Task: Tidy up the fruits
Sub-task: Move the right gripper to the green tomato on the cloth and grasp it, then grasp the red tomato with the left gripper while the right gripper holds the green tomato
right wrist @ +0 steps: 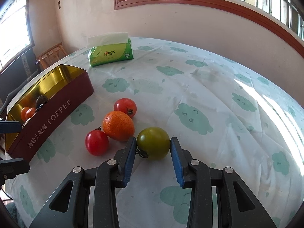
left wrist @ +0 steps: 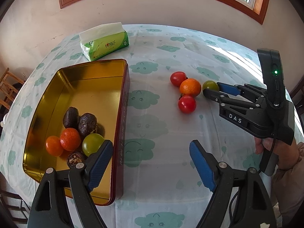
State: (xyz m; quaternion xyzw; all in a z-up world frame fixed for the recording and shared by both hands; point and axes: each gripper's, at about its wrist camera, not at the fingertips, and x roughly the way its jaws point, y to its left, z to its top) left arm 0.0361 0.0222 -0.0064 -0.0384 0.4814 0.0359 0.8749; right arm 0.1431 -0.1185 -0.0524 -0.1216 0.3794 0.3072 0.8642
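On the cloud-print tablecloth lie two red tomatoes (right wrist: 125, 106) (right wrist: 96, 142), a small orange (right wrist: 118, 125) and a green tomato (right wrist: 153, 142). My right gripper (right wrist: 153, 142) is shut on the green tomato, one blue pad pressed to each side, the fruit still resting on the cloth; the left wrist view shows the same grip (left wrist: 212, 89). A gold-lined red toffee tin (left wrist: 121, 98) holds two small oranges (left wrist: 70, 139), a green tomato (left wrist: 92, 144) and several dark wrinkled fruits (left wrist: 87, 124). My left gripper (left wrist: 151, 144) hangs open by the tin's right wall, nothing between its fingers.
A green tissue pack (left wrist: 106, 43) stands at the table's far side behind the tin. A wooden chair (left wrist: 7, 87) is off the table's left edge. A person's hand (left wrist: 275, 148) holds the right gripper's handle. The wall and window run behind the table.
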